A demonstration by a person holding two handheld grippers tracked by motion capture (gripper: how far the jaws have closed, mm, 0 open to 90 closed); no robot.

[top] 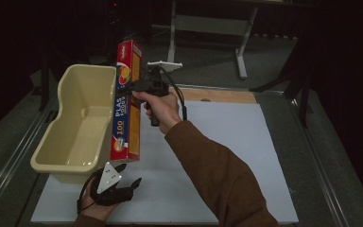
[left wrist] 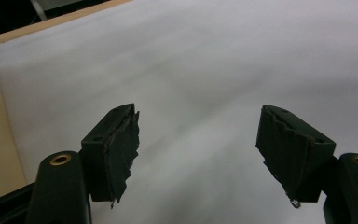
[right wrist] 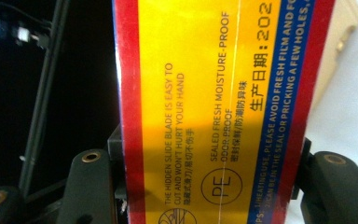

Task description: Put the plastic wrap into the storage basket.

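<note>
A person's right gripper (top: 139, 86) pinches a long red and yellow plastic wrap box (top: 126, 101) between its fingers, holding it raised just beside a cream plastic bin (top: 78, 124) on the white table (top: 231, 156). The left gripper (top: 127, 185) rests low near the bin, fingers spread apart

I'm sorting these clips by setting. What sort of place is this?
Probably a lab or recording workspace, not a kitchen: a white mat on the table, dark curtained surroundings, a bare metal stand behind, and hand-held grippers handling a plastic-wrap box beside a beige bin.
</note>
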